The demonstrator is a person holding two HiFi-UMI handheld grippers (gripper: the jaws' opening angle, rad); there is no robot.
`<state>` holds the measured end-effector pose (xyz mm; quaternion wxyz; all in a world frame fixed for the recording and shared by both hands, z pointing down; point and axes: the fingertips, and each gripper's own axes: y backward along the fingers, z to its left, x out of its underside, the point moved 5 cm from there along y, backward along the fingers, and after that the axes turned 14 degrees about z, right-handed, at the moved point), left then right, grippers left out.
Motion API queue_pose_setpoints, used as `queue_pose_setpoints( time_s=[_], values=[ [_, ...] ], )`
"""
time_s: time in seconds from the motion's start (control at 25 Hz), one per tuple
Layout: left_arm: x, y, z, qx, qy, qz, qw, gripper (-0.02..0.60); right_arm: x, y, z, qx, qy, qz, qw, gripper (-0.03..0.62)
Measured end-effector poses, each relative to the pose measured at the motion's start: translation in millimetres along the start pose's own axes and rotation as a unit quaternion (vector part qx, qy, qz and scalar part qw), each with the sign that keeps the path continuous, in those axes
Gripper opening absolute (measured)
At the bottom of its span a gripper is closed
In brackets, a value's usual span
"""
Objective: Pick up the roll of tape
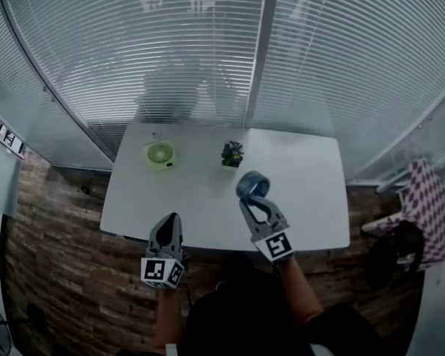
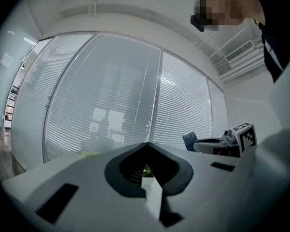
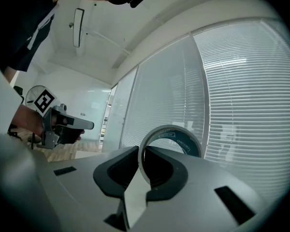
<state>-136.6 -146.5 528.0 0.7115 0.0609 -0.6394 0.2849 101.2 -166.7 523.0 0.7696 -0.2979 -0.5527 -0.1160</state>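
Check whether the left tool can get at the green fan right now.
Probably yes: left tool is shut by the near edge of the table, with only bare top between it and the green fan. It must open first.

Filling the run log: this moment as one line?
right gripper: jaws shut on blue-grey roll of tape, held over white table | left gripper: jaws shut, empty | round green fan, small potted plant: on table

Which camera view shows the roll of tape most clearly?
The right gripper view: the roll of tape stands close and central, its wall clamped between the right tongs, inner label visible. The head view shows it small, at the tongs' tips. The left gripper view shows only a bluish sliver.
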Motion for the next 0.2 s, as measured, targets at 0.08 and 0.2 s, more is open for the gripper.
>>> queue_pose_setpoints(
  time_s=[0.08, 0.2],
  values=[
    [1.6, 0.8, 0.9, 0.000, 0.001, 0.001, 1.0000, 0.005, 0.1, 0.0, 0.4, 0.001, 0.003, 0.001, 1.000, 0.043],
    [3.1, 1.0, 0.9, 0.002, 0.001, 0.003, 1.0000, 0.005, 0.7, 1.8, -0.2, 0.001, 0.009, 0.003, 1.000, 0.041]
  ],
)
